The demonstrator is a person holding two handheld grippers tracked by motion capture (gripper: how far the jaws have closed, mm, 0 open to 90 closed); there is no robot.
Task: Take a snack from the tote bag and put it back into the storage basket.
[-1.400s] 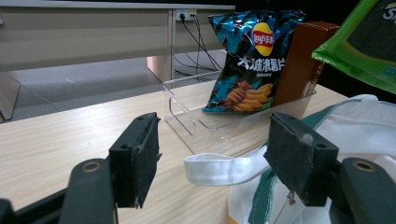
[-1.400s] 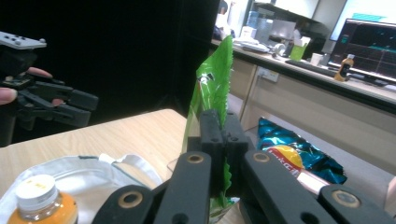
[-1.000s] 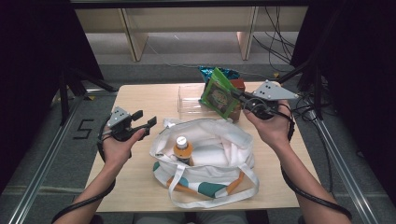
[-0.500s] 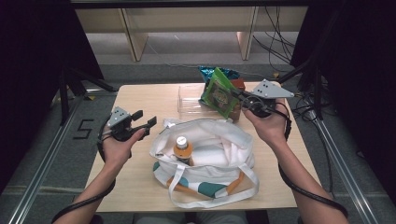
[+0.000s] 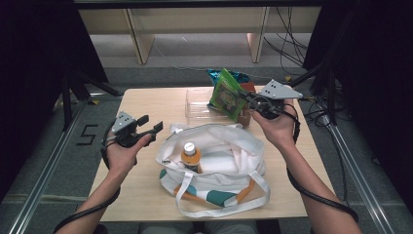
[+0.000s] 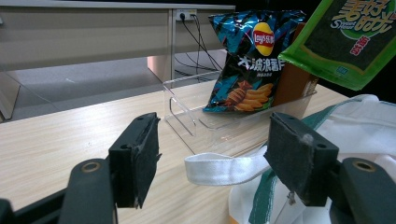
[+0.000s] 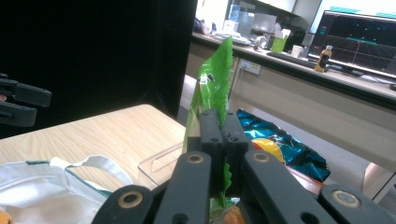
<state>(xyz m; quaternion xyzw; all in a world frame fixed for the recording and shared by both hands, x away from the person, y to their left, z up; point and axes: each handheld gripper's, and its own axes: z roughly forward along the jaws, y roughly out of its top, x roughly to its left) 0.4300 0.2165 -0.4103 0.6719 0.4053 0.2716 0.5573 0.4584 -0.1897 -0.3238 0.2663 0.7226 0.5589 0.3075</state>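
Observation:
A green snack packet (image 5: 225,95) hangs above the far side of the table with my right gripper (image 5: 247,100) shut on its edge. In the right gripper view both jaws (image 7: 219,119) pinch the green packet (image 7: 213,77), which stands upright. A white tote bag (image 5: 219,161) lies open in the middle of the table with an orange-labelled bottle (image 5: 190,154) inside it. My left gripper (image 5: 149,126) is open just left of the bag, held above the table. In the left gripper view (image 6: 212,128) the bag's white handle (image 6: 219,169) lies beyond the pads.
A clear plastic tray (image 5: 198,103) sits behind the bag and holds a blue chips bag (image 6: 247,60) and a brown box (image 6: 292,84). The wooden table (image 5: 146,102) is bare at the far left. Cables lie on the floor at the right.
My right gripper has lifted the green packet very slightly. The left gripper has stayed where it was.

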